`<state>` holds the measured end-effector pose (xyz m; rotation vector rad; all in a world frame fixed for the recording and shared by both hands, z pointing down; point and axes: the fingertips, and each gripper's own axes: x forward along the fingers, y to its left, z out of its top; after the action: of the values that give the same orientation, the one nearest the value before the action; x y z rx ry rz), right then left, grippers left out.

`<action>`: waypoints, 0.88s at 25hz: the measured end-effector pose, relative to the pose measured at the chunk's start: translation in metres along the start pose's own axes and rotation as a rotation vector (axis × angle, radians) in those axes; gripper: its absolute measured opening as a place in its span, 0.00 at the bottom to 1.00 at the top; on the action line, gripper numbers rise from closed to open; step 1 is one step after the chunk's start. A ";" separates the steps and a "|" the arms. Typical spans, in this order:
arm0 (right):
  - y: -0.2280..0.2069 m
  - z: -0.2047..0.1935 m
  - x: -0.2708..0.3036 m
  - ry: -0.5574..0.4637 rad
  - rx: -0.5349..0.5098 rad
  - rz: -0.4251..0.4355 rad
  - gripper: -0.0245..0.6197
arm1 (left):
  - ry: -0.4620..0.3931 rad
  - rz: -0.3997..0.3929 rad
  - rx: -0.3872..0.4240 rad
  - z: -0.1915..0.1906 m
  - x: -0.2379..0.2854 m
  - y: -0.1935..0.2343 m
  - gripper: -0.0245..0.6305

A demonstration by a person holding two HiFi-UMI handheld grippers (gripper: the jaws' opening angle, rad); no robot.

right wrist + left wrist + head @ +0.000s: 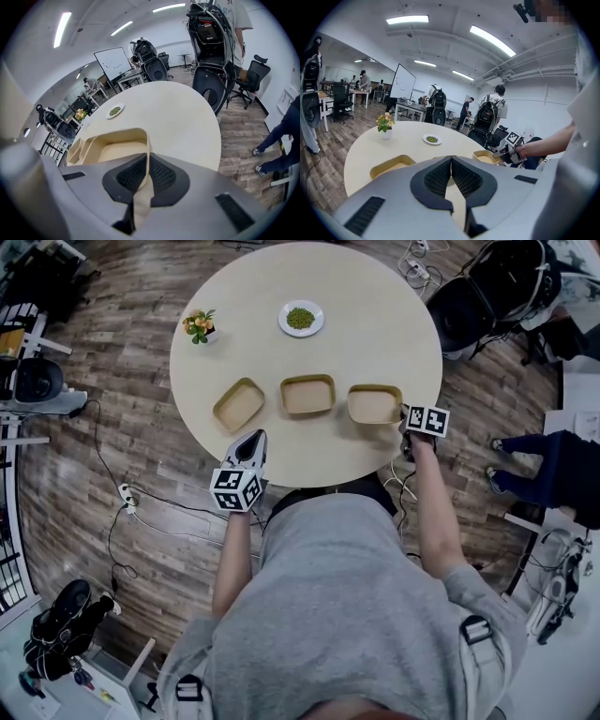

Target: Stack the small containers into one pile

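Head view: left container (pixel 239 405), middle container (pixel 307 395) and right container (pixel 374 404) sit in a row along the table's (pixel 375 324) near edge. The right claw (pixel 405 412) is at the right container's outer rim.

Left gripper view: the left claw (pixel 451 164) is closed and empty.

Right gripper view: the right claw pinches the right container's wall.

This looks like the pickup step. Next, lift it and lower it squarely into the middle container.

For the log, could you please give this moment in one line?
right tongs: shut on right container rim | left tongs: shut, empty | other containers: unstacked

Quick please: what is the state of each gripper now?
Left gripper: closed, empty.
Right gripper: closed on the rim of the right container.
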<state>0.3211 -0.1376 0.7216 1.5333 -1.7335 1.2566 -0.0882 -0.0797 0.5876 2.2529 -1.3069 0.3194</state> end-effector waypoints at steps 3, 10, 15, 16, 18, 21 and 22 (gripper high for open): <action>0.010 0.004 0.001 -0.005 0.012 0.014 0.07 | -0.005 -0.004 0.007 0.003 0.000 -0.004 0.07; 0.039 0.015 0.003 -0.016 -0.008 0.028 0.07 | -0.005 0.008 0.009 0.000 -0.014 0.003 0.07; 0.060 0.021 0.007 -0.026 -0.024 0.040 0.07 | -0.001 0.028 -0.001 -0.006 -0.028 0.011 0.07; 0.064 0.021 0.008 -0.028 -0.023 0.046 0.07 | 0.000 0.031 -0.002 -0.007 -0.030 0.013 0.07; 0.073 0.021 0.011 -0.030 -0.021 0.056 0.07 | 0.001 0.036 -0.006 -0.009 -0.034 0.016 0.07; 0.086 0.020 0.017 -0.024 -0.030 0.068 0.07 | 0.000 0.044 -0.010 -0.011 -0.038 0.020 0.07; 0.090 0.019 0.019 -0.020 -0.034 0.072 0.07 | -0.001 0.046 -0.012 -0.011 -0.039 0.021 0.07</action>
<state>0.2348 -0.1689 0.7015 1.4808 -1.8286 1.2437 -0.1251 -0.0534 0.5863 2.2154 -1.3591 0.3262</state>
